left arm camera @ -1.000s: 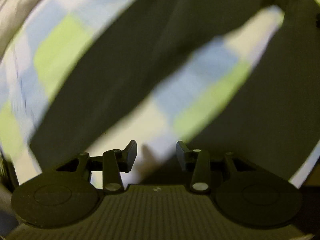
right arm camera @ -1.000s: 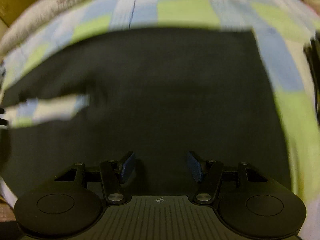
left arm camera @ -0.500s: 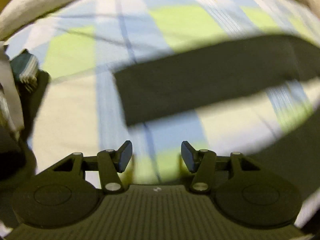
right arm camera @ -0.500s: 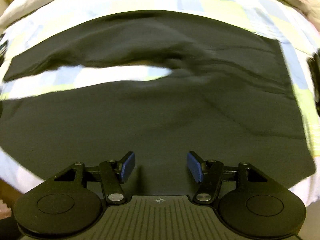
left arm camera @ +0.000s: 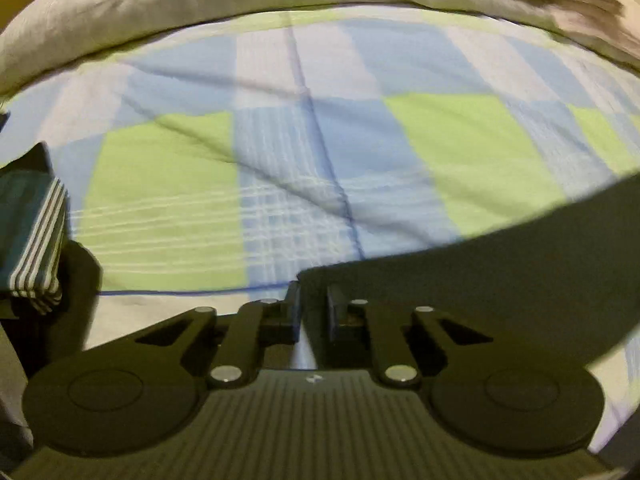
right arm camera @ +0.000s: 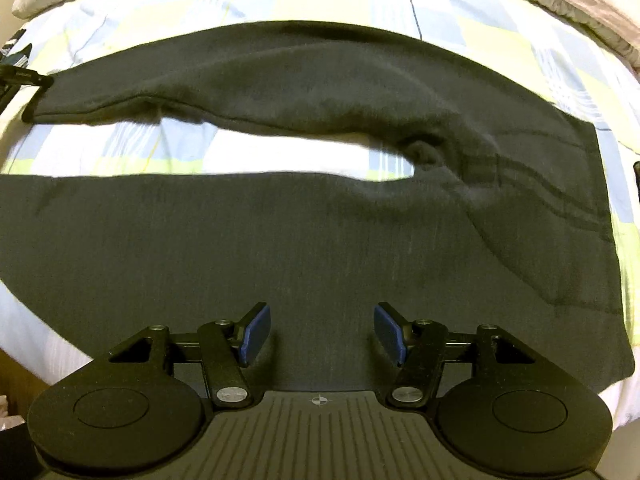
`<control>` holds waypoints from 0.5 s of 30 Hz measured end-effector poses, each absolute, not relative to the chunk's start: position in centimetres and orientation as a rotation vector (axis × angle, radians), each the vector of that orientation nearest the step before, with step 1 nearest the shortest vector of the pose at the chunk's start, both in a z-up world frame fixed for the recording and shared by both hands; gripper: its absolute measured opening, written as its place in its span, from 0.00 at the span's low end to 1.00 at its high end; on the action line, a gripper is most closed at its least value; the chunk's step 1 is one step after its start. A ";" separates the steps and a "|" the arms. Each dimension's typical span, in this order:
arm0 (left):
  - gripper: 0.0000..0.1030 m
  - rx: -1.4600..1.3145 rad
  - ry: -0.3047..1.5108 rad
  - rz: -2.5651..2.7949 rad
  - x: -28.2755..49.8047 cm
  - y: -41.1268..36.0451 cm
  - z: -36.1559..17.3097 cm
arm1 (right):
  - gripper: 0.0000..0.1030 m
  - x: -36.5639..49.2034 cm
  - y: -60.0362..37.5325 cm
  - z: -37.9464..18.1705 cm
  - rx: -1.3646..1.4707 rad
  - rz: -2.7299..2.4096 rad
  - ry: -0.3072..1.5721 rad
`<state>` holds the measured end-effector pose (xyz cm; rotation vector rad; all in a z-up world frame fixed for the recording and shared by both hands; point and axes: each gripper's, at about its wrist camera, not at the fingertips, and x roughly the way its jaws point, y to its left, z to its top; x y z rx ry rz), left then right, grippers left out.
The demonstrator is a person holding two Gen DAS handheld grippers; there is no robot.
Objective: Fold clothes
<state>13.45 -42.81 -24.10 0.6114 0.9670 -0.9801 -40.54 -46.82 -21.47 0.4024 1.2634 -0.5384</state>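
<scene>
Since half a second ago the left gripper has reached the hem corner of the black trousers, its jaws just closing on that corner; the pinch itself is half hidden. The right gripper hangs wide open, empty, above the trousers spread ahead on the checked bedsheet.

A home bedroom: a bed with a checked blue-and-green sheet and a rumpled beige duvet.
</scene>
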 end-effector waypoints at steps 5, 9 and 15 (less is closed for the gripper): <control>0.18 0.648 0.904 -0.988 12.2 -41.7 -22.3 | 0.59 -39.9 -47.5 -21.3 0.410 -0.535 1.266; 0.26 0.744 0.840 -1.055 8.0 -38.1 -20.3 | 0.59 -40.4 -46.8 -20.4 0.422 -0.539 1.259; 0.33 0.881 0.871 -1.241 -0.6 -31.1 -19.7 | 0.59 -41.9 -45.1 -19.6 0.483 -0.581 1.258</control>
